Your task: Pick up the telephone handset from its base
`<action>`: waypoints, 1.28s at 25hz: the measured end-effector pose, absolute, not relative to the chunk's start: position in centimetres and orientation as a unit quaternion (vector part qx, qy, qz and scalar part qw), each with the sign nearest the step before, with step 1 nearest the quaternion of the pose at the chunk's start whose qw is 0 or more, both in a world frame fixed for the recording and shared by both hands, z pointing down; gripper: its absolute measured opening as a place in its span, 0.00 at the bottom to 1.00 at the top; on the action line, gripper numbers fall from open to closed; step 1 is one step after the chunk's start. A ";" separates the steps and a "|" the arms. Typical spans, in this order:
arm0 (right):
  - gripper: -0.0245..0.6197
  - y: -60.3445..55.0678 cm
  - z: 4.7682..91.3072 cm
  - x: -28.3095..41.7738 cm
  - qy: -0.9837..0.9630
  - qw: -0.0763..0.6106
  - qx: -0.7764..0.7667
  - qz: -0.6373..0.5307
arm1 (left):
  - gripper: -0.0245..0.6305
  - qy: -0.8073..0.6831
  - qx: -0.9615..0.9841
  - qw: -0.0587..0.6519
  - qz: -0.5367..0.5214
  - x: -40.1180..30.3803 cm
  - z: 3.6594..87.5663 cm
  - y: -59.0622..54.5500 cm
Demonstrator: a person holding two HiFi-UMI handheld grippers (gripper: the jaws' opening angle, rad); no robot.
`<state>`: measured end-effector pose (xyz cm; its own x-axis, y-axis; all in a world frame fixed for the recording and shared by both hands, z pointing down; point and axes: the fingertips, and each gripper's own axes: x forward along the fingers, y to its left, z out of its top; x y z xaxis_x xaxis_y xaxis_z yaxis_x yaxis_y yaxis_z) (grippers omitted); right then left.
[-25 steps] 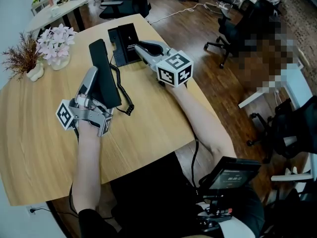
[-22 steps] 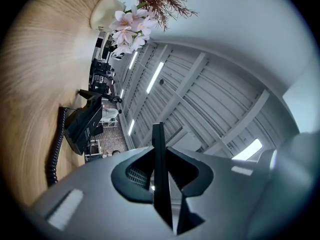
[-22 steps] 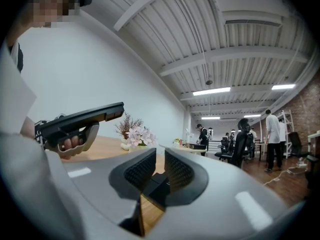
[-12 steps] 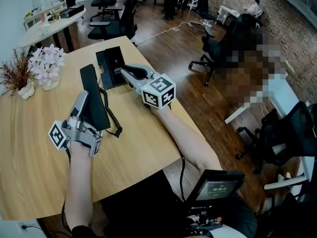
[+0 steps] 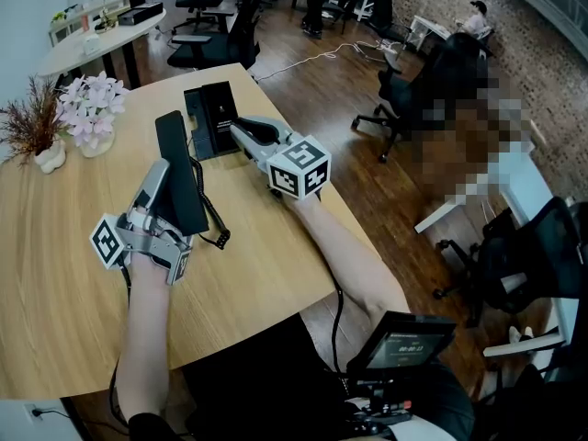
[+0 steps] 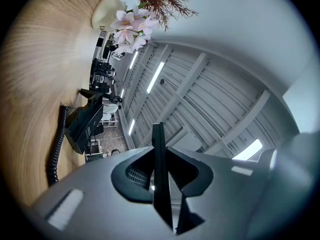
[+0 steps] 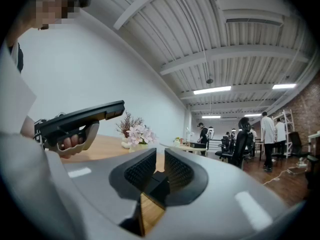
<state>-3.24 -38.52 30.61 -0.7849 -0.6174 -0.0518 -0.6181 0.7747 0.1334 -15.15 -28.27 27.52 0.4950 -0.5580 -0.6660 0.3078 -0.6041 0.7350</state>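
So here's where we're at: the handset point(image 5: 184, 168) is off the phone base point(image 5: 209, 108), up in the air just on the near-left side of it. It's tilted with its top end leaning up and away from us. Our left gripper point(image 5: 163, 191) has it clamped. In the left gripper view the jaws are squeezed onto the thin black edge of the handset point(image 6: 159, 169), with only that slim slab between the pads. The curly cord point(image 5: 218, 228) hangs off the handset's lower end and droops toward the wooden table point(image 5: 55, 246) on the near side of the base.

The base itself sits flat on the table, black, with its cradle bare. Our right gripper point(image 5: 242, 130) comes in level from the base's right side, its marker cube point(image 5: 299, 166) sticking out on the near-right of the base. In the right gripper view the jaws are nearly together with a black chunk wedged between them point(image 7: 155, 181), which looks to us like a corner of the base, so we're calling that a pinch on it. That same view also catches the handset point(image 7: 85, 115) from the side, raised well above the tabletop.

Left of the base there's a vase of pink flowers point(image 5: 87, 104), and a bit further left of that a dried reddish plant point(image 5: 28, 122), both well apart from the grippers.
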 end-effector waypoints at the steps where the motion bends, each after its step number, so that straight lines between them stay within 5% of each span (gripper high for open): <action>1: 0.12 -38.5 30.6 -3.3 0.942 0.002 -0.328 0.071 | 0.15 -0.084 0.746 0.437 -0.495 -15.2 27.5 -28.3; 32: 0.12 -40.2 30.2 -3.6 0.943 -0.008 -0.320 0.091 | 0.15 -0.086 0.745 0.417 -0.514 -16.0 27.3 -29.2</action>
<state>-3.65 -40.16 30.25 -0.7955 -0.6044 -0.0431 -0.6014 0.7791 0.1770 -16.01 -29.24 27.28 0.4571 -0.5567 -0.6937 0.3007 -0.6373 0.7095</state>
